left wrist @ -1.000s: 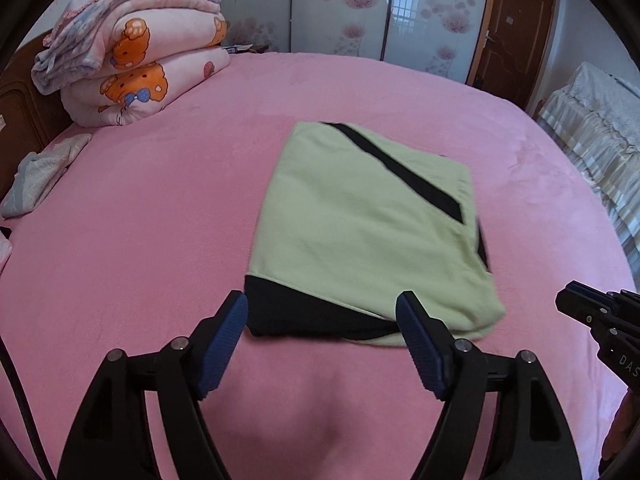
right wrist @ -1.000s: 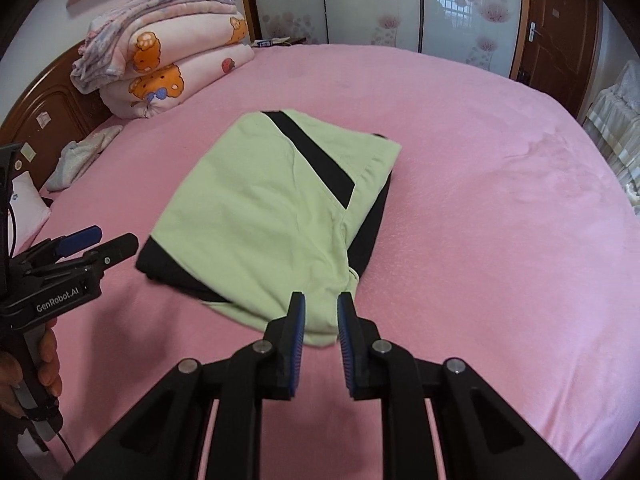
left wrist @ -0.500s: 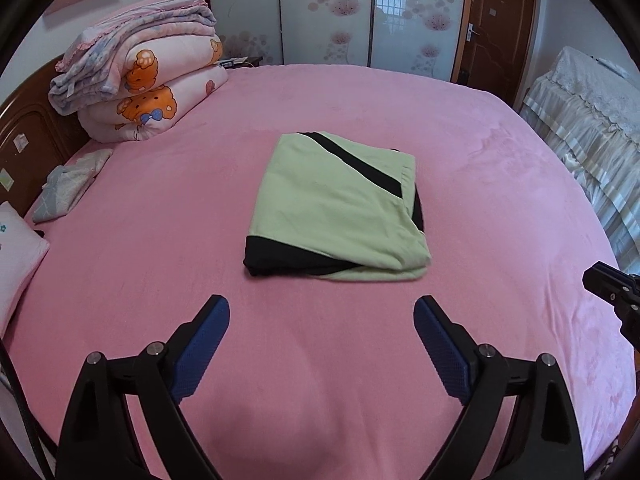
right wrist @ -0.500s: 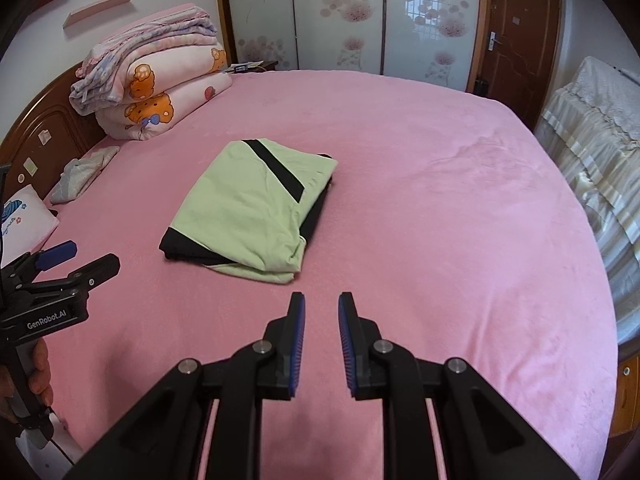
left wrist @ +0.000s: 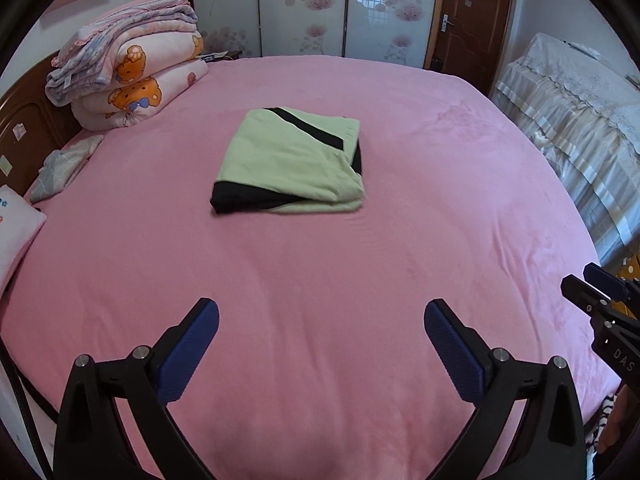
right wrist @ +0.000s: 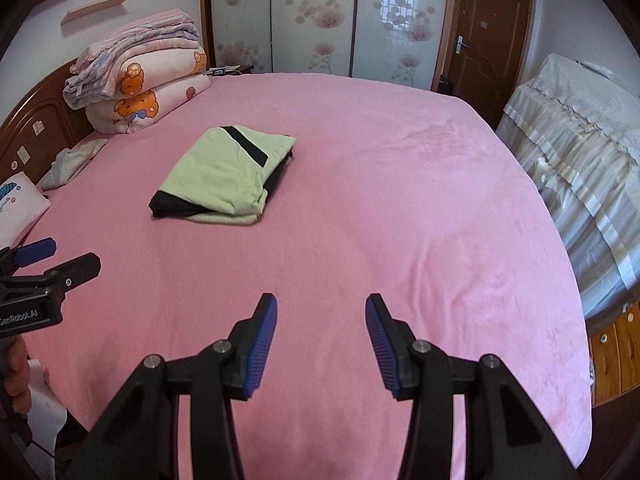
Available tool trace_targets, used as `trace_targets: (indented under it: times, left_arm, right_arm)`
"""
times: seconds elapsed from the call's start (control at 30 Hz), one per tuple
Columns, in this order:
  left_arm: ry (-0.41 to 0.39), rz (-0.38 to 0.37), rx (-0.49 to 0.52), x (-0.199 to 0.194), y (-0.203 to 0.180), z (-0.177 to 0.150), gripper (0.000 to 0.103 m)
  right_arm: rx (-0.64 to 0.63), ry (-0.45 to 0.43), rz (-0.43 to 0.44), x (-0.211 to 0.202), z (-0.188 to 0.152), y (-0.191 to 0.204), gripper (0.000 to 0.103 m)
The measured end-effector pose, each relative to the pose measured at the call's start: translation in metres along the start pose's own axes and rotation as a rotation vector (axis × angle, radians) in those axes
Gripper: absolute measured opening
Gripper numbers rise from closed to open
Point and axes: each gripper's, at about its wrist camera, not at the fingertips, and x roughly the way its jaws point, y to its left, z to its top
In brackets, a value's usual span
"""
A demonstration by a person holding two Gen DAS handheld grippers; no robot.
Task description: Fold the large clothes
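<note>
Folded green and black clothes [left wrist: 290, 166] lying flat on the pink bed [left wrist: 320, 280], up at 12 o'clock from both claws and well apart from them. Left claw [left wrist: 321, 350] opening wide, nothing inside. Right claw [right wrist: 321, 346] opening too, nothing inside.

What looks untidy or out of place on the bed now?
Little stands out. The folded green garment lies compact on the pink bed, but its black layer pokes out at the near left corner, so the edges do not line up. A small crumpled cloth lies loose near the headboard.
</note>
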Motion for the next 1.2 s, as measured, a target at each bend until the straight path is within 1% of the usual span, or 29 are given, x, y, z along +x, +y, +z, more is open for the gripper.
trace_targets:
  times: [0.03,0.1,0.17,0.3,0.4,0.47,0.6,0.67,0.73,0.77,0.83,0.9,1.0,1.17,1.2]
  left_arm:
    - [0.001,-0.012,0.0,-0.002,-0.004,-0.009,0.102]
    - [0.013,-0.026,0.001,-0.003,-0.013,-0.03,0.102]
    - [0.025,-0.022,0.017,-0.003,-0.021,-0.047,0.102]
    - [0.04,0.016,0.033,-0.006,-0.034,-0.076,0.102]
    - [0.053,0.014,0.018,-0.011,-0.04,-0.09,0.102]
    - [0.054,-0.002,0.007,-0.019,-0.044,-0.095,0.102]
    - [0.029,0.006,0.008,-0.042,-0.055,-0.101,0.102]
    - [0.013,0.001,0.012,-0.055,-0.06,-0.102,0.102]
    - [-0.008,-0.011,0.016,-0.068,-0.065,-0.103,0.102]
    - [-0.014,-0.007,0.022,-0.073,-0.067,-0.103,0.102]
    - [-0.031,0.01,0.037,-0.081,-0.073,-0.105,0.102]
    - [-0.042,0.024,0.052,-0.088,-0.076,-0.106,0.102]
    - [-0.056,0.024,0.054,-0.094,-0.077,-0.108,0.102]
    - [-0.052,0.023,0.057,-0.097,-0.078,-0.108,0.102]
    - [-0.051,0.021,0.053,-0.097,-0.077,-0.108,0.102]
  right_arm:
    - [0.007,0.001,-0.001,-0.002,-0.008,-0.002,0.049]
    - [0.022,0.005,-0.004,-0.007,-0.026,-0.007,0.056]
    - [0.033,0.013,-0.01,-0.01,-0.044,-0.011,0.058]
    - [0.043,0.033,-0.034,-0.014,-0.075,-0.015,0.059]
    - [0.079,0.051,-0.046,-0.019,-0.094,-0.02,0.059]
    - [0.105,0.06,-0.042,-0.025,-0.104,-0.022,0.059]
    - [0.121,0.047,-0.033,-0.043,-0.113,-0.021,0.059]
    - [0.133,0.026,-0.028,-0.054,-0.116,-0.02,0.06]
    - [0.145,0.0,-0.03,-0.065,-0.117,-0.021,0.063]
    - [0.148,-0.01,-0.029,-0.069,-0.117,-0.022,0.066]
    - [0.157,-0.026,-0.017,-0.076,-0.117,-0.022,0.067]
    - [0.165,-0.039,-0.005,-0.083,-0.117,-0.023,0.068]
    - [0.16,-0.054,0.006,-0.09,-0.116,-0.021,0.068]
    - [0.15,-0.065,0.025,-0.094,-0.115,-0.017,0.068]
    - [0.148,-0.069,0.014,-0.095,-0.114,-0.016,0.068]
